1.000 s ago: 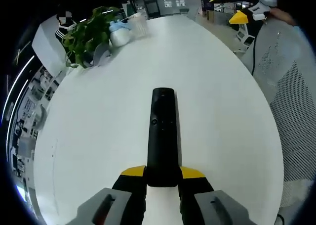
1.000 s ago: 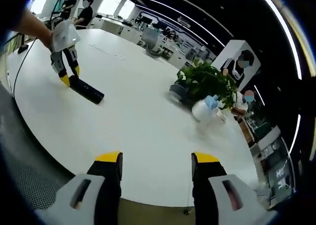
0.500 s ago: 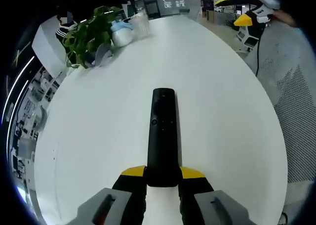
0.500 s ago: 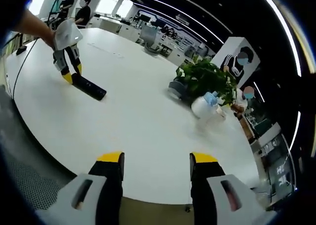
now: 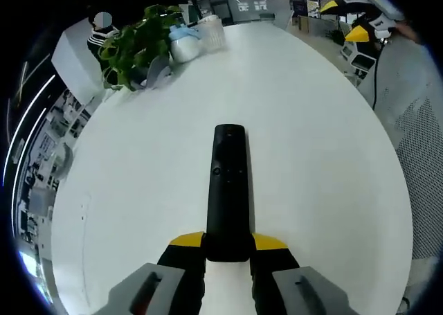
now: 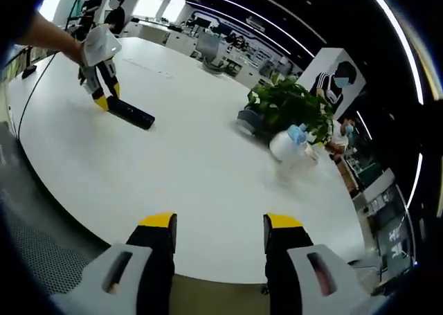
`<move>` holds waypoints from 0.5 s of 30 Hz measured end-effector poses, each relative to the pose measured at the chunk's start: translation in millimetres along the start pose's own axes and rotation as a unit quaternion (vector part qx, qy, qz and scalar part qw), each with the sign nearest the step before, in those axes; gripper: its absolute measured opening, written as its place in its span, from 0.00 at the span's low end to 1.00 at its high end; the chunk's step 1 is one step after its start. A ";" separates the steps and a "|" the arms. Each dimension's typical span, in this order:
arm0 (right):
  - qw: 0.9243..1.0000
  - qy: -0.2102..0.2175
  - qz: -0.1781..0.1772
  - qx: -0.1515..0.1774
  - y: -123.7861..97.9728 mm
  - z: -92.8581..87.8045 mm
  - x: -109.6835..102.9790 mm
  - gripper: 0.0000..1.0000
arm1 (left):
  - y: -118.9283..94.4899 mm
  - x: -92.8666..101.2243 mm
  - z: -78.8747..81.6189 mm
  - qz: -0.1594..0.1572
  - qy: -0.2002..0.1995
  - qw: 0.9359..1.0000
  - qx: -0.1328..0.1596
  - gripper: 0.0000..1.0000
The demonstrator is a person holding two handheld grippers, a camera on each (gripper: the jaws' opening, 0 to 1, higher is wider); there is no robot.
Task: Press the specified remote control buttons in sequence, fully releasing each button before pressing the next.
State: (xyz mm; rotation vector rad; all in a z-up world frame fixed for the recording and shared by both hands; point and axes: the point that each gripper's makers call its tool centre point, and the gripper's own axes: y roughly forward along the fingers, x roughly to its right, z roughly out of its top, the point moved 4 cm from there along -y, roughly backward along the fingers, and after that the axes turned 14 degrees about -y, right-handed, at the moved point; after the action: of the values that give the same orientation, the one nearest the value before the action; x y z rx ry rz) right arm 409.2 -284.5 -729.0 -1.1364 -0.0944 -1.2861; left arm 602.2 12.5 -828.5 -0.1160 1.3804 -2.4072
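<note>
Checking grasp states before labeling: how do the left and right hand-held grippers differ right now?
1. The left hand-held gripper is shut on the black remote; the right hand-held gripper is open and holds nothing.
2. The left one is low over the white table, the remote along its surface; the right one sits off the table's edge, looking in across it.
Shared: both have yellow-tipped jaws.

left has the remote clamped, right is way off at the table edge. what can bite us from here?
1. The left gripper grips only the near end of the remote; a button press farther along could lever it down or twist it in the jaws.
2. The right gripper hangs open at the table rim, far from the remote; a long approach invites a mis-aimed press.
3. The plant and white bottle sit nearby.
</note>
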 end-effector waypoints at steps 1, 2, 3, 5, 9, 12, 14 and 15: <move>1.000 0.001 0.002 -0.001 0.3 -0.4 -0.7 0.51 | 0.6 -1.9 1.7 0.007 0.003 1.000 0.005 0.24; 1.000 0.001 0.004 -0.002 0.6 -0.7 -1.1 0.51 | 0.7 -3.2 2.2 0.010 0.005 1.000 0.006 0.24; 1.000 -0.001 0.005 -0.004 0.8 -1.0 -1.5 0.51 | 1.5 -4.9 2.5 0.013 0.007 1.000 0.005 0.24; 1.000 -0.002 0.005 -0.003 0.9 -0.9 -1.6 0.51 | 1.7 -6.2 2.8 0.013 0.008 1.000 0.005 0.24; 1.000 0.001 0.006 -0.006 1.0 -1.7 -1.6 0.51 | 4.2 -9.5 1.9 0.017 0.017 1.000 0.001 0.24; 1.000 0.000 0.008 -0.007 1.4 -1.7 -2.2 0.51 | 4.9 -14.6 2.5 0.030 0.025 0.999 -0.001 0.24; 1.000 0.002 0.008 -0.008 1.4 -2.3 -2.1 0.51 | 4.9 -16.7 4.0 0.037 0.037 0.999 -0.001 0.24; 1.000 0.003 0.009 -0.009 1.4 -2.5 -2.2 0.51 | 5.2 -17.0 4.4 0.038 0.040 0.999 -0.001 0.24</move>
State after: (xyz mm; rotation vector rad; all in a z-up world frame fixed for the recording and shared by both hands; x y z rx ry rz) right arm 408.3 -285.0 -732.4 -1.1461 -0.0691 -1.2771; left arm 620.4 12.5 -828.8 0.0305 1.3966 -2.3711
